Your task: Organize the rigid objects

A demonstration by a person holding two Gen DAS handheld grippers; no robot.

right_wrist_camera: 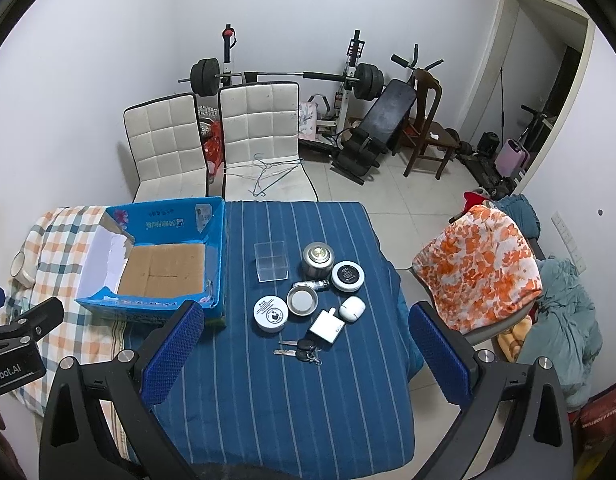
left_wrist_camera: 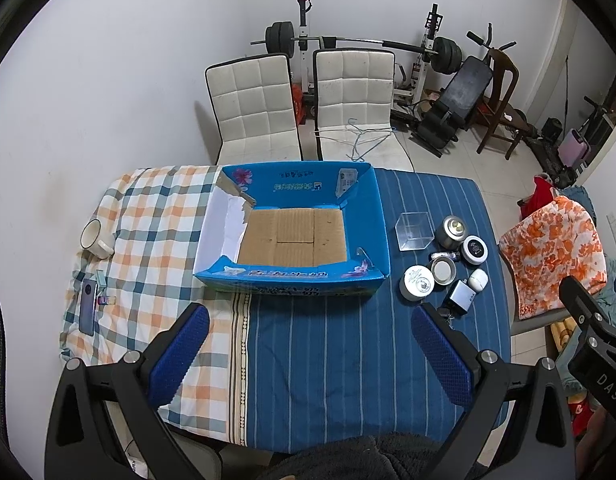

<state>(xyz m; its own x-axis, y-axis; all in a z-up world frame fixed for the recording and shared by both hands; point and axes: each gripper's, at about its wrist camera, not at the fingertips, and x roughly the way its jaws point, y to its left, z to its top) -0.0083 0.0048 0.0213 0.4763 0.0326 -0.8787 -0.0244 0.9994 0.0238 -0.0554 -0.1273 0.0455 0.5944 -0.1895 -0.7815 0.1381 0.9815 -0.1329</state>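
Observation:
An open blue cardboard box [left_wrist_camera: 372, 224] [right_wrist_camera: 216, 248] with a bare brown bottom stands mid-table. To its right on the blue striped cloth lie a clear plastic cube [right_wrist_camera: 271, 261] [left_wrist_camera: 414, 230], a steel tin [right_wrist_camera: 317, 259], a black-lidded jar [right_wrist_camera: 347, 276], a white round jar [right_wrist_camera: 271, 313] [left_wrist_camera: 417, 282], a round metal lid [right_wrist_camera: 303, 300], a white earbud case [right_wrist_camera: 352, 308], a white charger [right_wrist_camera: 327, 328] and keys [right_wrist_camera: 304, 351]. My left gripper [left_wrist_camera: 310, 344] hangs open before the box. My right gripper [right_wrist_camera: 306, 344] hangs open above the keys, empty.
A white mug [left_wrist_camera: 93, 238] and a dark phone [left_wrist_camera: 88, 306] lie on the checked cloth at the left. Two white chairs [left_wrist_camera: 300, 104] stand behind the table. A chair draped with orange-flowered cloth [right_wrist_camera: 476, 268] is at the right. Gym equipment [right_wrist_camera: 360, 120] lines the wall.

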